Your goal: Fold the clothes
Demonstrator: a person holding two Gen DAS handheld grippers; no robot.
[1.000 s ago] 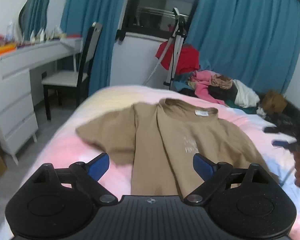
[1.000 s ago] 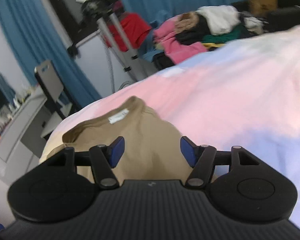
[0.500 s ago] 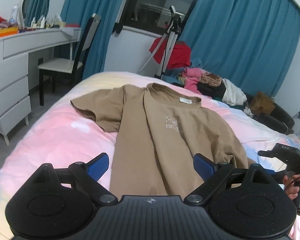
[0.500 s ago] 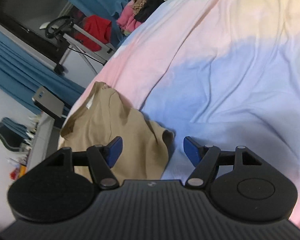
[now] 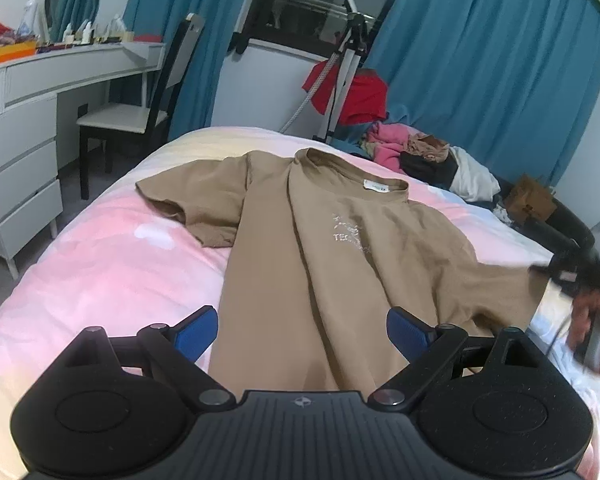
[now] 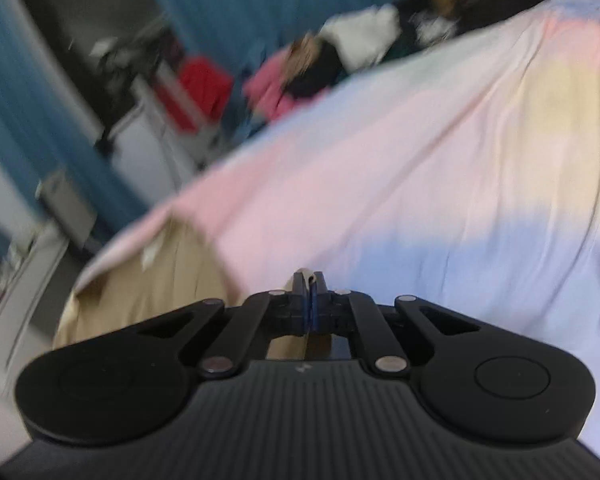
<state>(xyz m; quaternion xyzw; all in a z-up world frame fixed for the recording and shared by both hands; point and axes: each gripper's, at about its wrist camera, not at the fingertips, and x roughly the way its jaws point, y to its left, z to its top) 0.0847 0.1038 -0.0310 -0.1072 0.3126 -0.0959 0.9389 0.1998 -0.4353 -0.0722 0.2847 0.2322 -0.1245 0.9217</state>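
Note:
A tan T-shirt (image 5: 340,248) lies face up on the pastel bedcover (image 5: 100,260), collar at the far end, with its left sleeve spread flat. My left gripper (image 5: 302,328) is open, its blue pads hovering on either side of the shirt's lower body without touching it. My right gripper (image 6: 310,280) is shut on a thin fold of the T-shirt (image 6: 148,280) at its right sleeve edge. In the left wrist view, that right gripper (image 5: 568,270) is a dark blur beside a person's hand (image 5: 596,320), with the sleeve stretched toward it.
A white dresser (image 5: 20,152) and a dark chair (image 5: 140,120) stand left of the bed. Beyond the far end are a tripod (image 5: 340,72), a pile of clothes (image 5: 420,156) and a brown bag (image 5: 530,200). Blue curtains hang behind.
My right gripper went from wide open to shut on the shirt's right sleeve edge, and the sleeve now lies drawn out to the right. My left gripper stays open over the shirt.

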